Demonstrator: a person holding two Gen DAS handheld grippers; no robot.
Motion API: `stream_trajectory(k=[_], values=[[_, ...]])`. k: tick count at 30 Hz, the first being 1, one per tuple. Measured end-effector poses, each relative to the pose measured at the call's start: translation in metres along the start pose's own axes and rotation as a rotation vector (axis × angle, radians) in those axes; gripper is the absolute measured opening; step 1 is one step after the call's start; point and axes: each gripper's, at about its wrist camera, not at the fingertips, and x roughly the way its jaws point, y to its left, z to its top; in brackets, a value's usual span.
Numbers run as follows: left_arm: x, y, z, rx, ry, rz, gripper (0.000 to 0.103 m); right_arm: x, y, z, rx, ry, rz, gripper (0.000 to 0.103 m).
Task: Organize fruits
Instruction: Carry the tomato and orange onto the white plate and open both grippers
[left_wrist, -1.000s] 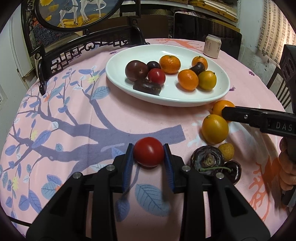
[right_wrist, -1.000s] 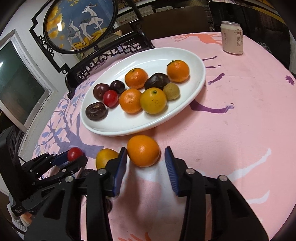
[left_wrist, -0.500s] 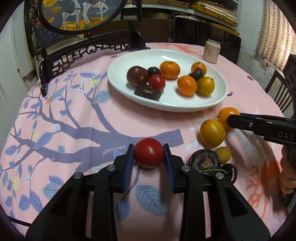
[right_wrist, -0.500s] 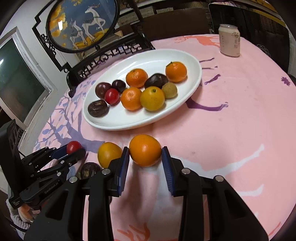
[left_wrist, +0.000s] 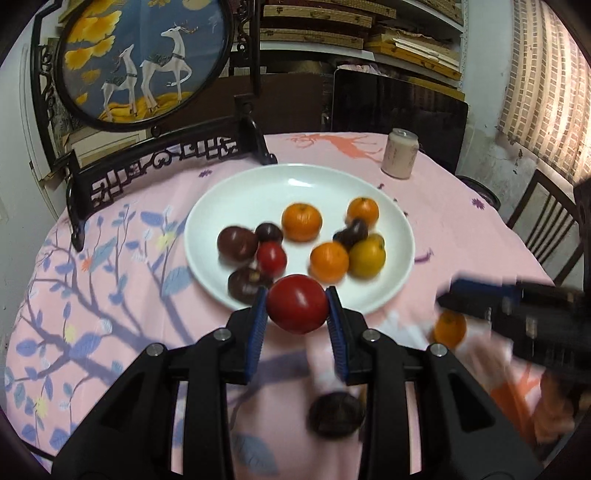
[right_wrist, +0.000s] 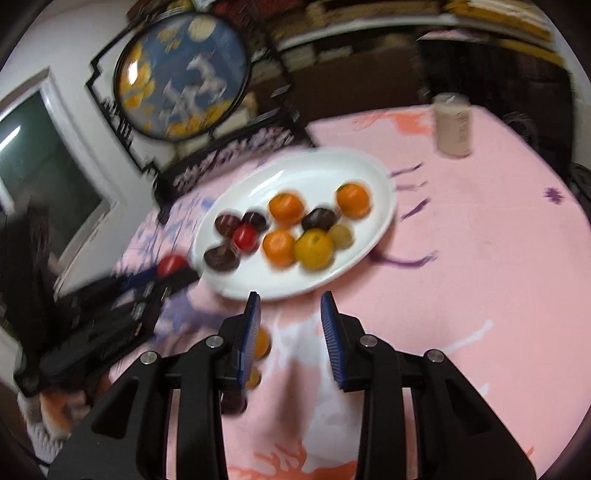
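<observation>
- We see the left gripper (left_wrist: 297, 308) held level above the pink tablecloth (left_wrist: 110, 314), aimed at the near rim of the white plate (left_wrist: 399, 229), its two blue pads pinching a red tomato (left_wrist: 297, 303) between them.
- The right gripper (right_wrist: 290, 325) is raised and tilted toward the same plate; its pads stand spread with nothing between them, only cloth and the plate's near edge showing in the gap.
- In the left wrist view the right gripper enters from the right edge, blurred, above a loose orange (left_wrist: 449, 328) lying on the cloth.
- A dark fruit (left_wrist: 336, 415) lies on the cloth near us, partly hidden behind the left gripper's right finger.
- On the plate we count three oranges, a yellow citrus (left_wrist: 367, 257), a small red tomato (left_wrist: 271, 258) and several dark fruits.
- A pale can (left_wrist: 400, 158) stands far right, apart from the plate.
- The right wrist view is heavily smeared; fruits beside its left finger are hard to make out.
</observation>
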Motion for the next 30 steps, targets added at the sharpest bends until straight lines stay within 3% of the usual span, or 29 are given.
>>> stream_trajectory(k=[6,10,19,25,30], values=[[0.008,0.006,-0.014,0.006,0.032,-0.015,0.032,-0.013,-0.019,-0.024,-0.002,0.02,-0.101,0.039],[0.005,0.008,-0.016,0.005,0.027,-0.016,0.032,0.006,-0.022,-0.033,-0.01,0.093,-0.128,0.043],[0.0,0.014,-0.02,-0.008,0.023,-0.017,0.032,0.011,-0.013,-0.043,-0.053,0.065,-0.188,0.035],[0.011,0.012,0.001,-0.019,0.026,-0.02,0.032,-0.011,-0.007,-0.011,-0.015,-0.042,-0.125,0.035],[0.032,0.006,0.02,-0.013,0.038,0.005,0.032,0.018,0.01,0.033,-0.024,-0.039,-0.092,0.035]])
